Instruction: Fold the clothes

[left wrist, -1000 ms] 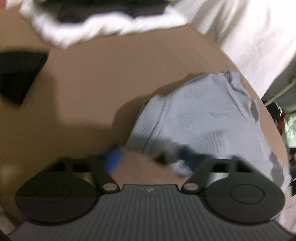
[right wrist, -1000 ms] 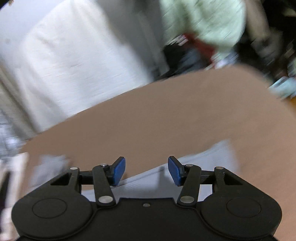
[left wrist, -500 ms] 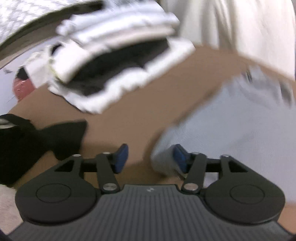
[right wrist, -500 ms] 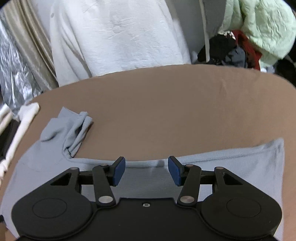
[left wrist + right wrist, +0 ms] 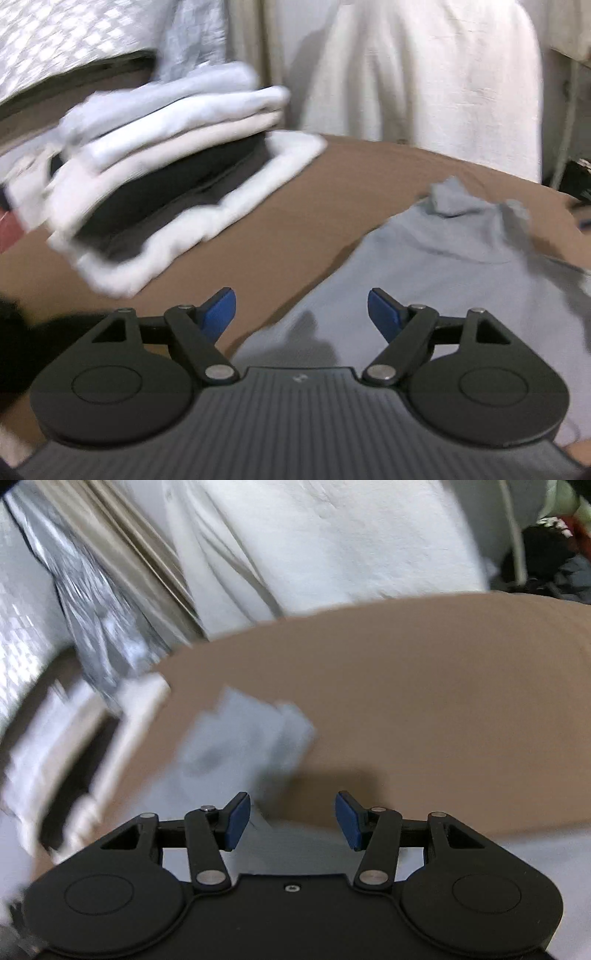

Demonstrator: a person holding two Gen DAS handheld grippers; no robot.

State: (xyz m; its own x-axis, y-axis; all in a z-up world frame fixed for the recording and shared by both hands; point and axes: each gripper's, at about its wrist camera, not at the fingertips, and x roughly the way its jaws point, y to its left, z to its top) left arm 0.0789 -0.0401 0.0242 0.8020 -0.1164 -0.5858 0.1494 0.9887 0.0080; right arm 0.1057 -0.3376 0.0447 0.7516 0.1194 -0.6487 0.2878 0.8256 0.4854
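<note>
**Grey garment spread on the tabletop, both jaws open and empty**

The brown tabletop [image 5: 295,236] carries all items. The largest task item, the grey garment [image 5: 443,266], lies spread across the right half of the left wrist view, with a bunched section at its far end. In the right wrist view the same garment [image 5: 236,738] shows as a blurred patch ahead and left of the gripper, and more grey fabric runs beneath the gripper body. It is not yet a compact fold.

Handling judgement: the fabric appears to be a thin ribbed knit, so it is likely light, soft and limp. It should drape and slide easily on the smooth surface, and it is not fragile. A hold is best taken at a hem edge or a corner, pinching one layer only; a grip mid-panel would bunch the cloth.

A stack of folded clothes [image 5: 173,166], white and dark, rests at the far left, well apart from the garment.

The left gripper [image 5: 301,308] hovers over the near left edge of the garment, jaws spread wide with nothing between them. The right gripper [image 5: 293,819] also stands with jaws apart and empty.

Difference from half a second earlier: the left jaws stand wider and no longer press into the fabric edge. The right wrist view has swung left, and its sharp picture has turned blurred.
</note>
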